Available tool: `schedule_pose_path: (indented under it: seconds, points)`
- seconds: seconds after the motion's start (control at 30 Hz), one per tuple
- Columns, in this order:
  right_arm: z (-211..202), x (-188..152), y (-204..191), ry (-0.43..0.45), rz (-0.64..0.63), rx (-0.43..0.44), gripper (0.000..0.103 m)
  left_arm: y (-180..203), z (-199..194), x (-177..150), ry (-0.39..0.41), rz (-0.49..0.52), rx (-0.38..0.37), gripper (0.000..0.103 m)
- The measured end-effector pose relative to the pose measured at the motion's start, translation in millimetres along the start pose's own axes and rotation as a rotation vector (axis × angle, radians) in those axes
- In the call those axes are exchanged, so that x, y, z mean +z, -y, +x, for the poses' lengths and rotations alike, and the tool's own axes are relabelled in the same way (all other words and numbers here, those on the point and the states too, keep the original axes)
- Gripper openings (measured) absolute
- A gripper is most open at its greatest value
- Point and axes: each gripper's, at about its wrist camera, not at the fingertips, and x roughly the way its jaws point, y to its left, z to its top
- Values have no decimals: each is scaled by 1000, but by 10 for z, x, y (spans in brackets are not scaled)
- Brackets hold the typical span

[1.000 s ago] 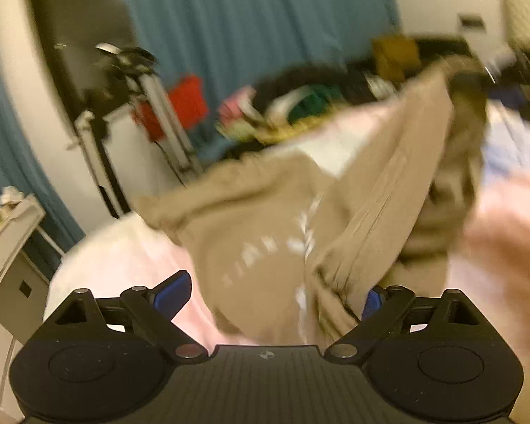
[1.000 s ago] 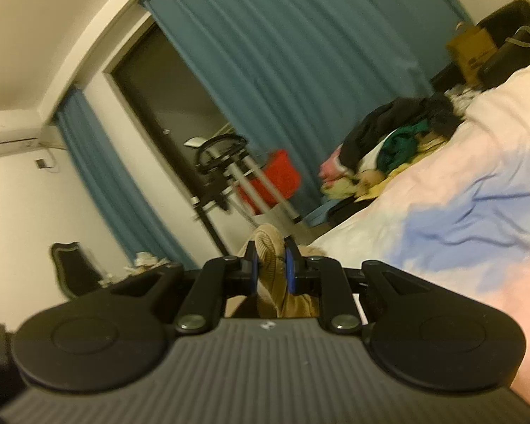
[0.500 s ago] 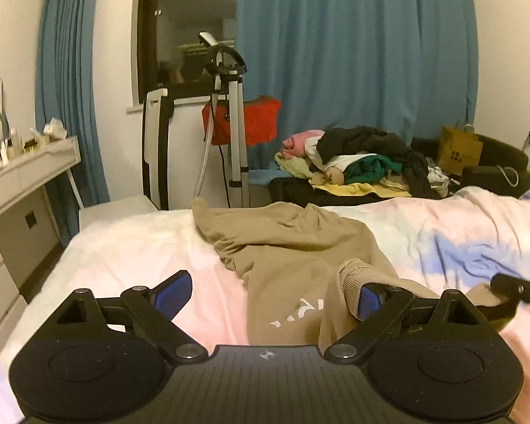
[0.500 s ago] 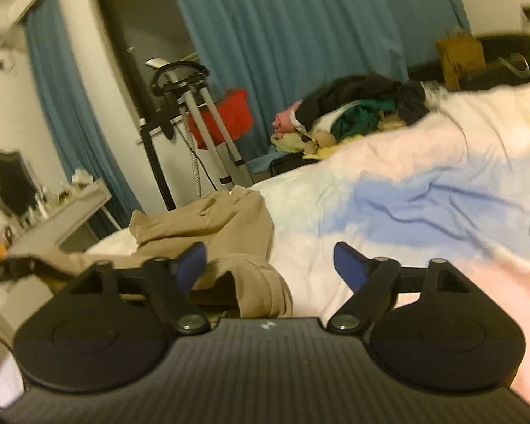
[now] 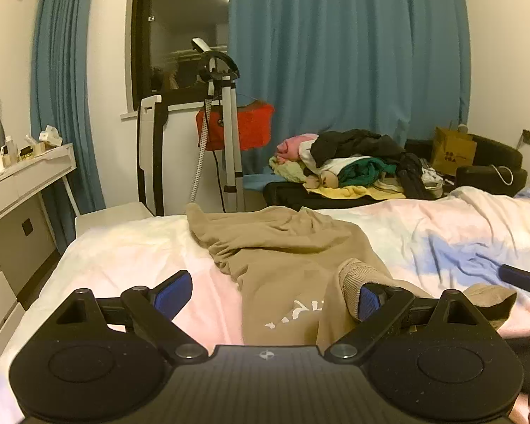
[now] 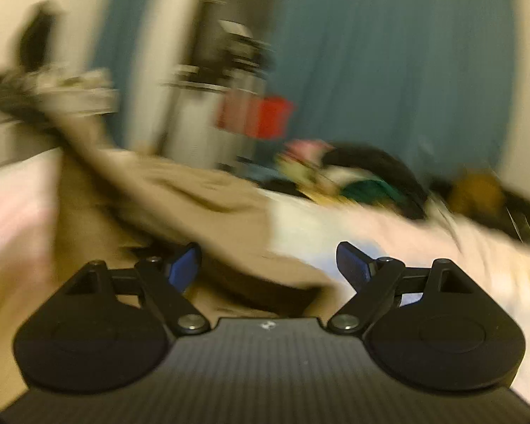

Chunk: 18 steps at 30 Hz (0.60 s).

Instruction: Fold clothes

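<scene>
A tan sweatshirt (image 5: 286,258) with white lettering lies crumpled on the pastel bed sheet (image 5: 130,258). Its ribbed cuff (image 5: 357,275) rests against the right finger of my left gripper (image 5: 270,291), which is open and holds nothing. My right gripper (image 6: 268,265) is open and empty, low over the same tan garment (image 6: 201,190); that view is badly blurred by motion. One blue fingertip of the right gripper (image 5: 516,277) shows at the right edge of the left wrist view.
A pile of mixed clothes (image 5: 349,162) lies beyond the bed on a dark case. A garment steamer stand (image 5: 226,134) with a red item stands by the window. A white dresser (image 5: 14,190) is at the left. A yellow bag (image 5: 452,150) sits far right.
The sweatshirt dropped from being held up to lying on the bed. My right gripper opened and let go of the cloth, then swung quickly. The left view has steadied.
</scene>
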Motion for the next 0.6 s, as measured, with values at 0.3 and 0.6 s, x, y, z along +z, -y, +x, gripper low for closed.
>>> schedule_pose_path:
  seconds: [0.3, 0.6]
  points:
    - [-178, 5, 864, 74, 490, -168, 85, 274, 125, -193, -57, 96, -21, 94]
    - [-402, 164, 809, 267, 349, -218, 85, 704, 373, -630, -239, 362, -25, 96]
